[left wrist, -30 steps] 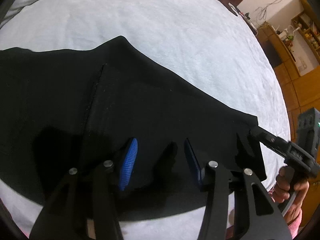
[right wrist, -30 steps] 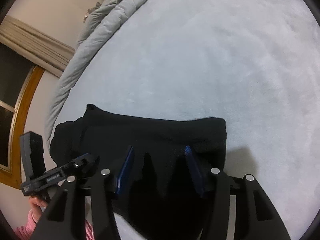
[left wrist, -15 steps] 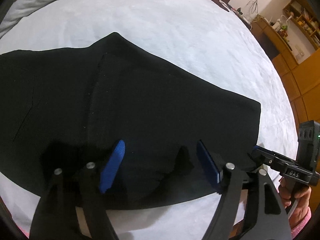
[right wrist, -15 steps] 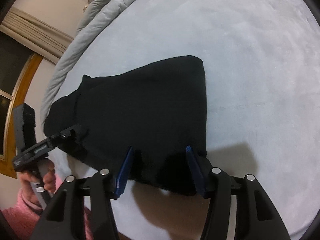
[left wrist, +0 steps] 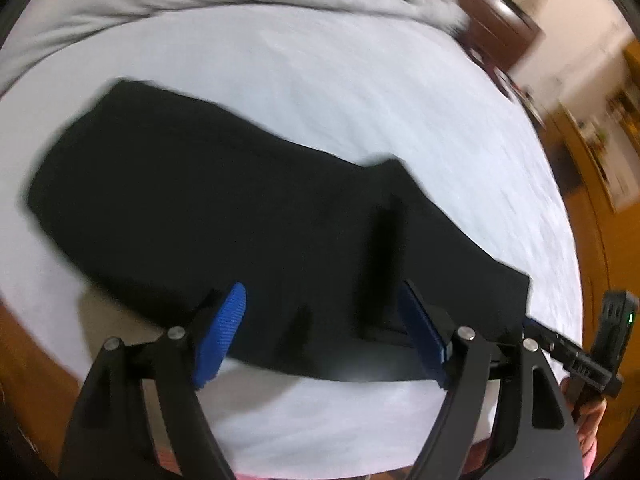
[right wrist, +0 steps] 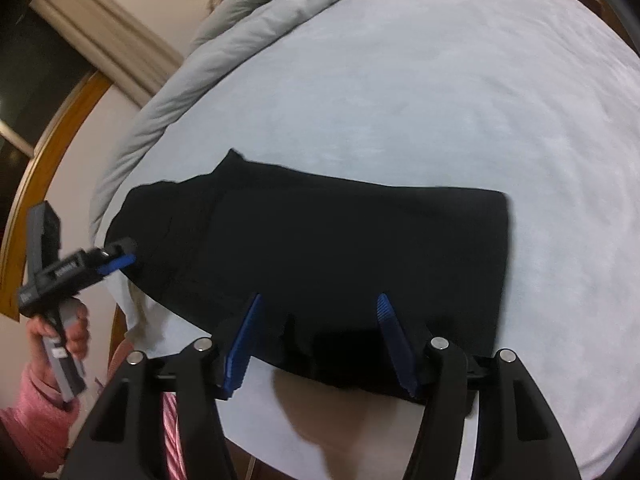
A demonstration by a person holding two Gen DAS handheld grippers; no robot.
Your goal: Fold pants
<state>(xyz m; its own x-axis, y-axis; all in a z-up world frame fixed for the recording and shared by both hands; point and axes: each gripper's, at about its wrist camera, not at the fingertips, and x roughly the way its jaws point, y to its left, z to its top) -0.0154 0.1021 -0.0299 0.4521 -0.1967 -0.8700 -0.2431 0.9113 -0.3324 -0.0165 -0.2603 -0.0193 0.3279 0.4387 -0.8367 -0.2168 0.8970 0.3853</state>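
The black pants (right wrist: 320,256) lie flat on the pale bed cover (right wrist: 440,100), already doubled into a compact, roughly rectangular bundle near the bed's near edge, with one layer's edge showing as a step across the cloth in my left view (left wrist: 248,208). I judge the next fold, or a final squaring-up, is what's in hand, and to do it well I should take both near corners at the same height, catch every layer in each bite, and carry them over evenly so the edges meet instead of skewing. My left gripper (left wrist: 320,332) hovers low over the near hem, its blue pads spread wide and holding nothing. My right gripper (right wrist: 318,340) is likewise spread apart and empty, poised just above the near edge and angled forward and down. The grey duvet (right wrist: 248,20) sits bunched along the far side, well clear.
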